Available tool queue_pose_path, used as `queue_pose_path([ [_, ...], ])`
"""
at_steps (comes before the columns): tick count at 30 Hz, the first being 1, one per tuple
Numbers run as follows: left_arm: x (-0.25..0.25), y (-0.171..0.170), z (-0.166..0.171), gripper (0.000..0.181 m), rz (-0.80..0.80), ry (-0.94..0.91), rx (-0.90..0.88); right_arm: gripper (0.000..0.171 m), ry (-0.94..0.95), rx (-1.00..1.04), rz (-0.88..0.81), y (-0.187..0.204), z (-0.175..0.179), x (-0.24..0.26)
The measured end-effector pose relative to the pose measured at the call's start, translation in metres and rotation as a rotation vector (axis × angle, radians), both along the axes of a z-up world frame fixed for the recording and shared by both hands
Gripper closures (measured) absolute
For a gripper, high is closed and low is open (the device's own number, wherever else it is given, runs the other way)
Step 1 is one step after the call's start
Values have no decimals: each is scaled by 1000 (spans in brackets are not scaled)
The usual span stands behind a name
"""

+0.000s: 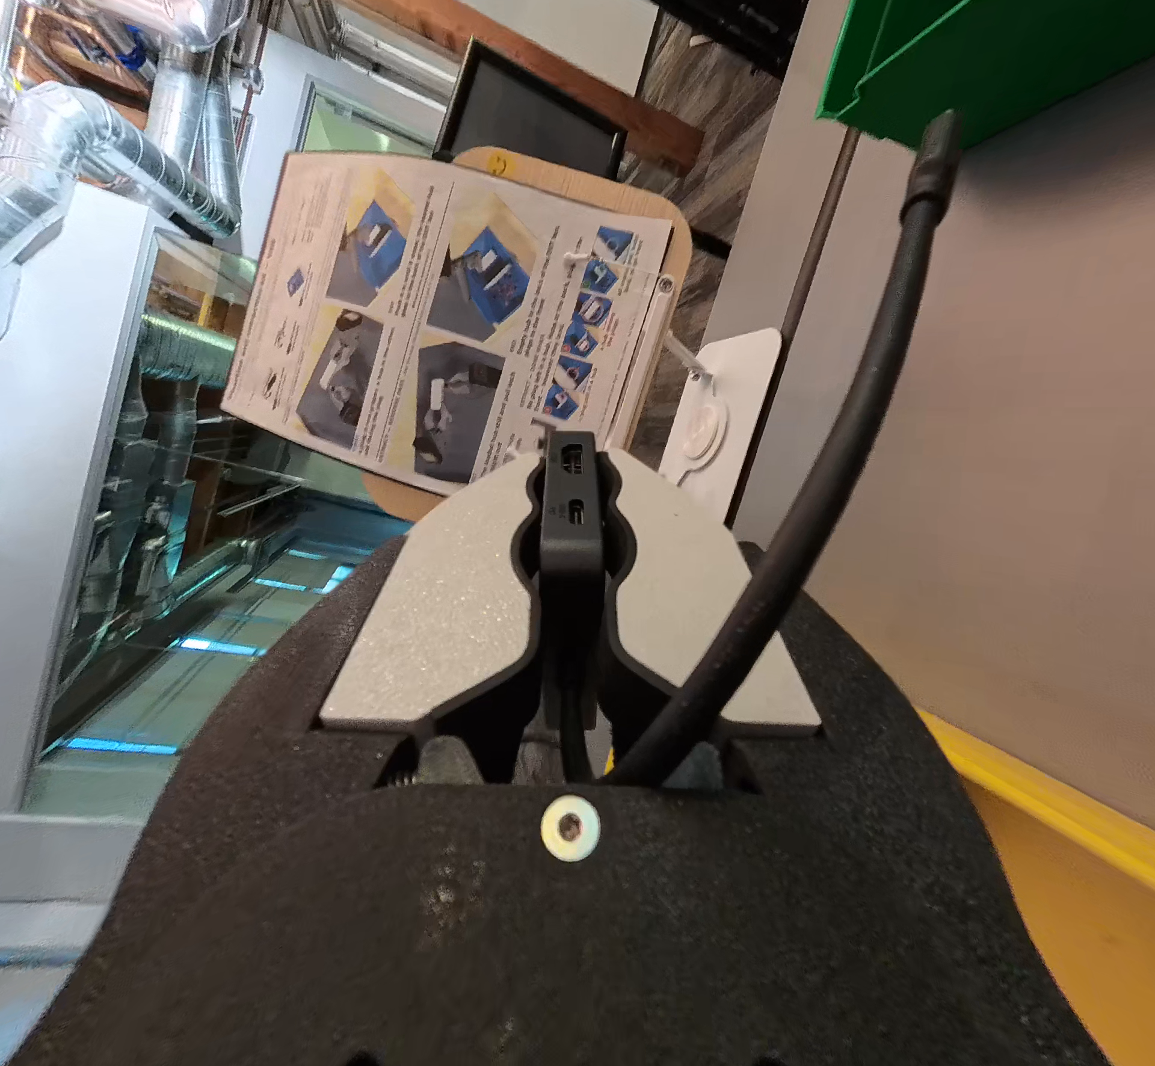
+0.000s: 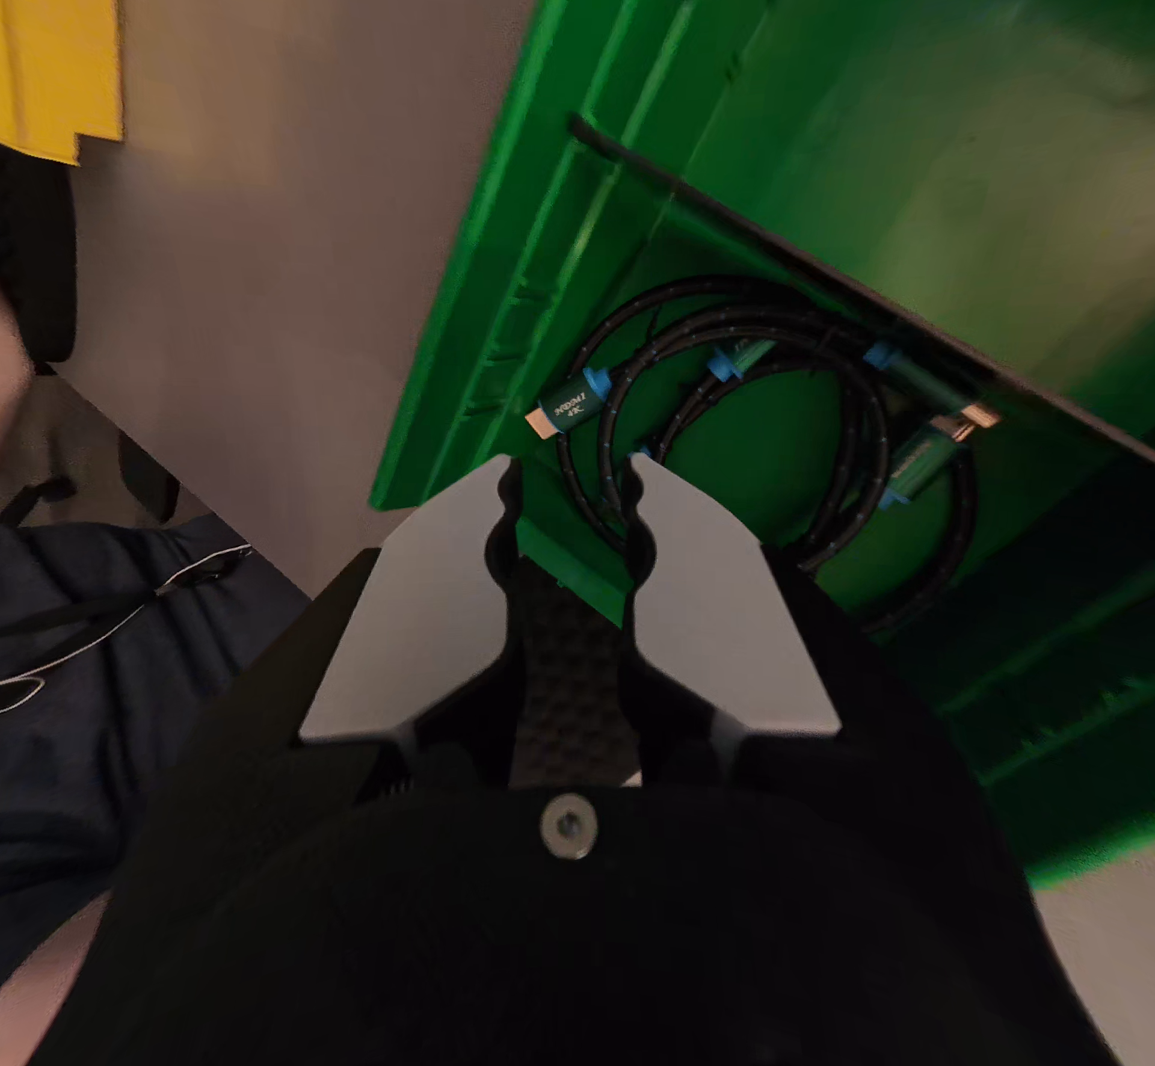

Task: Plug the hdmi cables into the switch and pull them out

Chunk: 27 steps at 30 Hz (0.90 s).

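Left wrist view: the left gripper [image 1: 572, 461] pinches the black switch [image 1: 570, 511] between its two pale fingers [image 1: 462, 586], the jaws pressed against its narrow sides. The switch stands on edge, and the face turned to the camera carries two ports, one above the other. A thick black lead [image 1: 831, 473] rises from beside the base of the switch and arcs up to the right, its end near the rim of the green bin [image 1: 975, 36]. Beyond the gripper, an instruction sheet [image 1: 437, 311] with photographs hangs on a brown board, and a grey surface [image 1: 1031, 411] lies to the right.

Right wrist view: the right gripper [image 2: 572, 461] is spread, with nothing between its jaws, and hovers at the edge of the green bin [image 2: 531, 261]. Inside the bin lie coiled HDMI cables [image 2: 744, 386], black and braided with blue flecks; their plugs have green shells and blue collars. One plug [image 2: 562, 408] rests against the bin wall just beyond the fingertips; two more plugs [image 2: 937, 436] lie at the far side, under a dark strip that crosses the bin. A person's dark sleeve [image 2: 94, 630] appears at the left.
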<state>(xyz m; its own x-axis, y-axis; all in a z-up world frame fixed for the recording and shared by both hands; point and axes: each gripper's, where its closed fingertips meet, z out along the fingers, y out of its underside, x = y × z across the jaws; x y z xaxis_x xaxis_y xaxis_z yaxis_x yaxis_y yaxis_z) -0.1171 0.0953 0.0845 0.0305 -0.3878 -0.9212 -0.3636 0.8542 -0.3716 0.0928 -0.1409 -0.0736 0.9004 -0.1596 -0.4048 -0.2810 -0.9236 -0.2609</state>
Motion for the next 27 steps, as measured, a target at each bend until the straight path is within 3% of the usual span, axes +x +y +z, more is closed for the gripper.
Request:
queue_pose_path([
  [3, 3, -28, -2, 167, -167, 0, -54, 142, -123, 183, 10, 7, 39, -1],
  [5, 2, -54, 1, 167, -313, -27, -86, 142, -328, 353, 90, 22, 70, -9],
  [10, -6, -97, 6, 167, -522, -37, -121, 135, -739, 886, 492, 71, 152, -127],
  [15, -6, -109, -1, 167, -553, 16, -171, 142, -760, 1205, 783, 82, 185, -243],
  [23, 5, -87, -13, 167, -403, 60, -105, 142, -551, 1136, 722, 85, 186, -289],
  [27, 9, -82, -16, 167, -365, 73, -139, 142, -693, 983, 715, 107, 157, -281],
])
